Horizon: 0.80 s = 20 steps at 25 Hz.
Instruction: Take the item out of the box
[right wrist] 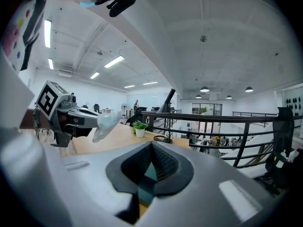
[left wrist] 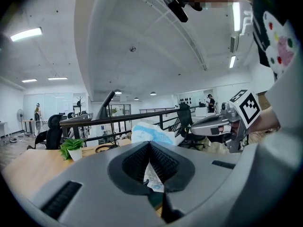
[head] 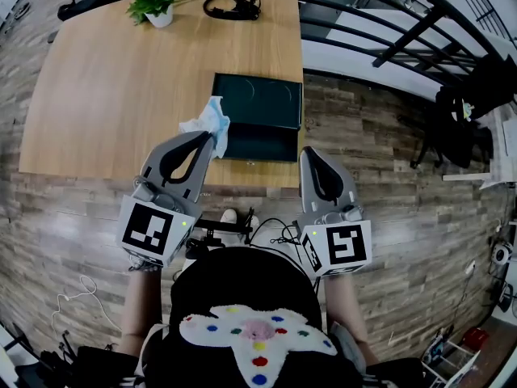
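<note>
A dark green box point(head: 257, 115) lies open on the wooden table point(head: 105, 87), at its near edge. My left gripper point(head: 212, 137) is shut on a crumpled blue-and-white item point(head: 208, 124), held up just left of the box. In the left gripper view the item point(left wrist: 152, 133) sticks out above the closed jaws of my left gripper point(left wrist: 149, 144). My right gripper point(head: 308, 152) hovers at the box's near right corner, shut with nothing in it. In the right gripper view the jaws of my right gripper point(right wrist: 151, 144) meet, and the item point(right wrist: 107, 123) hangs from the left gripper at the left.
A small potted plant point(head: 155, 5) and black headphones point(head: 233, 6) sit at the table's far edge. A black railing point(head: 388, 23) runs behind the table on the right. A dark chair point(head: 472, 91) stands at the far right on the wooden floor.
</note>
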Each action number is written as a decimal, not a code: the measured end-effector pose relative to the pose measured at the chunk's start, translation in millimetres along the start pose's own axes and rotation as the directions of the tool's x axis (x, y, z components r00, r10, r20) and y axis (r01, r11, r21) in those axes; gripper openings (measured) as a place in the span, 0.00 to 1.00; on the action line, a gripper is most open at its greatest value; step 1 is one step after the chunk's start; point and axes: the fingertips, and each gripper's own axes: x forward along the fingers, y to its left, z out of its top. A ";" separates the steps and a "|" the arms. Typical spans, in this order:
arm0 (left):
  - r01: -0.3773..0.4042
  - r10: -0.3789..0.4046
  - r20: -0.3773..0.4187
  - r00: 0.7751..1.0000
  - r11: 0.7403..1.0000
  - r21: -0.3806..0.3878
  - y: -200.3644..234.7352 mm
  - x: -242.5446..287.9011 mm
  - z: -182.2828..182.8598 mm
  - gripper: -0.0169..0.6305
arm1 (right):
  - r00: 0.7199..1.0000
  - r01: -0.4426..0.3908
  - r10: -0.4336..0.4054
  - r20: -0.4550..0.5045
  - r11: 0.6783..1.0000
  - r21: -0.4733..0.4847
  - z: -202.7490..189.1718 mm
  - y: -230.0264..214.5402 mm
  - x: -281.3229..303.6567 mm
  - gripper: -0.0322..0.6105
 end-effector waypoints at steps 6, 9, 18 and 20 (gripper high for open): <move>0.003 -0.003 -0.002 1.000 1.000 0.004 -1.7 0.1 -3.4 0.04 | 1.000 -0.002 0.003 0.001 1.000 -0.011 -0.8 2.4 1.0 0.06; 0.005 -0.005 -0.005 1.000 1.000 0.006 -2.4 0.2 -3.6 0.04 | 1.000 -0.003 0.003 0.002 1.000 -0.013 0.2 2.4 0.9 0.06; 0.022 -0.022 -0.027 0.999 1.000 0.003 -4.7 1.8 -7.6 0.04 | 1.000 -0.005 0.005 -0.004 1.000 -0.020 0.5 4.0 2.3 0.06; 0.022 -0.022 -0.027 0.999 1.000 -0.002 -4.6 2.3 -8.0 0.04 | 1.000 -0.006 0.006 -0.005 1.000 -0.019 0.1 4.0 2.6 0.06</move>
